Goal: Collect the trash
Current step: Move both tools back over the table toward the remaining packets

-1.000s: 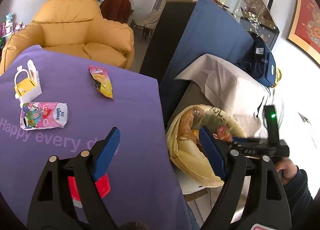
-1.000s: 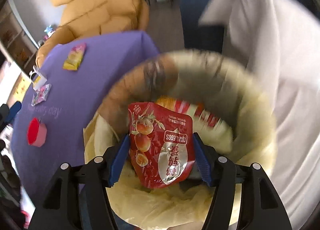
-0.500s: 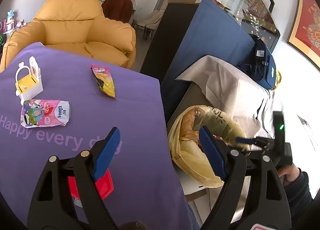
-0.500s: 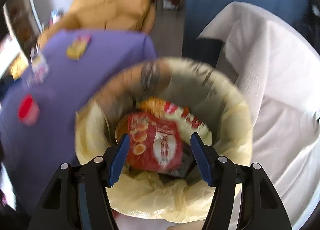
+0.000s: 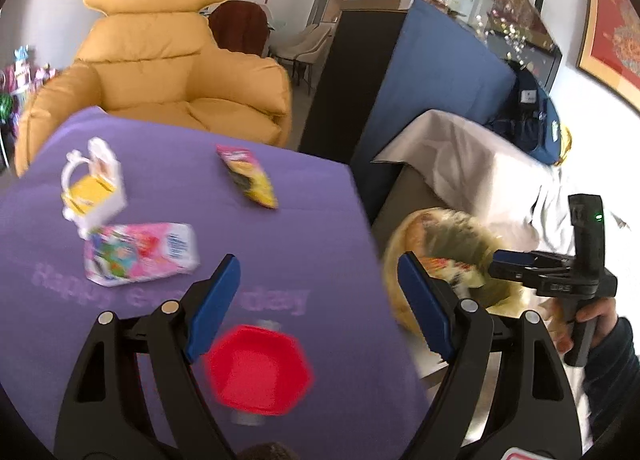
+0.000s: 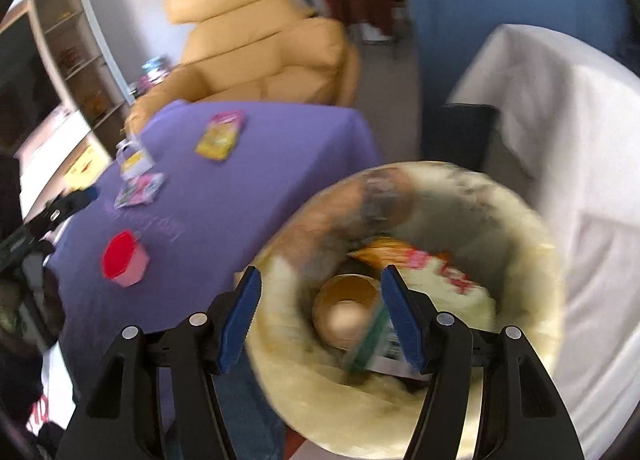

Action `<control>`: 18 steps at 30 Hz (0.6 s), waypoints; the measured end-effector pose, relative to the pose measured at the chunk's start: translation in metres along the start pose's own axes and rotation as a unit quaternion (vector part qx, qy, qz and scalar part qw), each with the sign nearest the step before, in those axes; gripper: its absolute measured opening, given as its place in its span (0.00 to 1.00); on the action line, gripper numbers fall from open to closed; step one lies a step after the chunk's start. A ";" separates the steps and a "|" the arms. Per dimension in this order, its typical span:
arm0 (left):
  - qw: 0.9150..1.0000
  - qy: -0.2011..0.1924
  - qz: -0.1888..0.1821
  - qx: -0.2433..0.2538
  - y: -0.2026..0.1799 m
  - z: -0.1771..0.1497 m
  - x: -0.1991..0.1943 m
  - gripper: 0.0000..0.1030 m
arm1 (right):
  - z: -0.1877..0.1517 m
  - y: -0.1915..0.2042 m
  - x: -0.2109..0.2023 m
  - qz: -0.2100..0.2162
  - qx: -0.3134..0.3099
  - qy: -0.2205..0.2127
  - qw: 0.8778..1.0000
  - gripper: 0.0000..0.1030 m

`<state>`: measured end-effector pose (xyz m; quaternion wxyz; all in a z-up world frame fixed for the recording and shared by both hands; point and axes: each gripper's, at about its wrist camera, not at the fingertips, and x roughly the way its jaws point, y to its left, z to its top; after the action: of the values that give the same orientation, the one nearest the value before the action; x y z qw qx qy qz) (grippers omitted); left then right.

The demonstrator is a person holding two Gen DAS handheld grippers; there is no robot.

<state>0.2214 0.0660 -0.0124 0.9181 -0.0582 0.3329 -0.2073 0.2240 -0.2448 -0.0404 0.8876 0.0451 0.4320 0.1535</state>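
Jaws apart, both | yellow wrapper (image 5: 248, 176) long axis runs away-left (blurred)

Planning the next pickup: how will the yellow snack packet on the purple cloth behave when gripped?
The yellow packet lies flat and thin on the cloth, so it is probably light and floppy. Its film looks glossy, so it may slip or crumple between the pads. Unlikely to roll.

The red quail-egg packet no longer sits between the right gripper's (image 6: 320, 316) blue fingers; the jaws stand apart and empty over the lined trash bin (image 6: 532, 260), where a brown bowl (image 6: 346, 314) now shows. The left gripper (image 5: 318, 306) now frames the red cup (image 5: 258, 370) on the purple tablecloth (image 5: 312, 220).
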 end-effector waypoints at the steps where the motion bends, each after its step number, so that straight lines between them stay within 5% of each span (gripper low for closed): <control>1: 1.000 0.002 0.008 0.004 0.008 0.000 -0.001 0.75 | 0.000 0.007 0.005 0.001 -0.008 0.001 1.000 0.58; 11: 0.994 0.042 0.103 -0.019 0.108 0.015 0.032 0.75 | 0.036 0.060 0.071 -0.082 -0.043 0.001 0.996 0.58; 18: 0.989 0.073 0.117 -0.059 0.139 0.008 0.051 0.75 | 0.073 0.089 0.109 -0.007 -0.075 -0.011 0.997 0.58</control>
<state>0.3093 0.1707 -0.0704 0.9043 -0.0577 0.4151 -0.0818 0.3234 -0.1228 -0.0577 0.8943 -0.0223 0.4094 0.1790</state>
